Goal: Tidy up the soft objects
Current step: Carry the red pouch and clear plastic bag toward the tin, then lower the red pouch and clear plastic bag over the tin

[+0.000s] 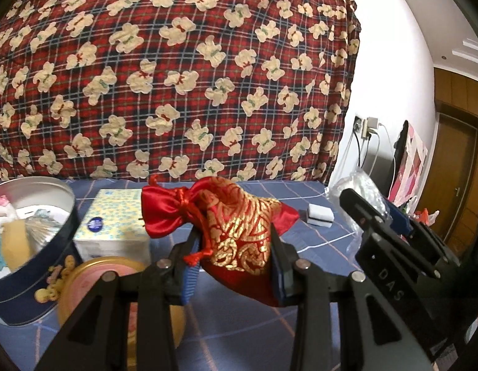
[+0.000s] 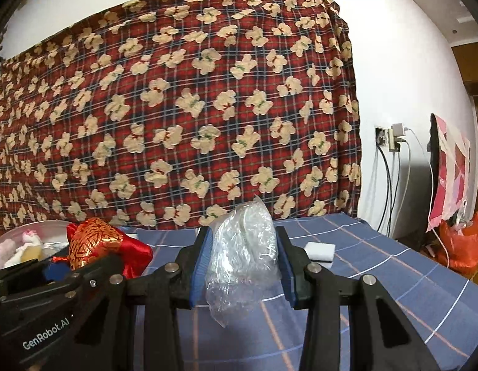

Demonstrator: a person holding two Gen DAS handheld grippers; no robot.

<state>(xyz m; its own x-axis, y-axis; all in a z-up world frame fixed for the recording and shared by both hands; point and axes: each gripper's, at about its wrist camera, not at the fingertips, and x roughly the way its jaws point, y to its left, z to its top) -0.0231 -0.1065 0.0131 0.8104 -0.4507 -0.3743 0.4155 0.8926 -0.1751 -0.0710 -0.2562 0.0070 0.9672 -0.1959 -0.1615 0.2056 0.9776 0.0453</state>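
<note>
Red pouch clamped between left tongs.

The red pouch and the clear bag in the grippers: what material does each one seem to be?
Red pouch: looks like glossy satin, by its sheen, with woven or printed gold patterns.
Clear bag: seems thin transparent plastic film, crinkled, with shiny highlights.
</note>
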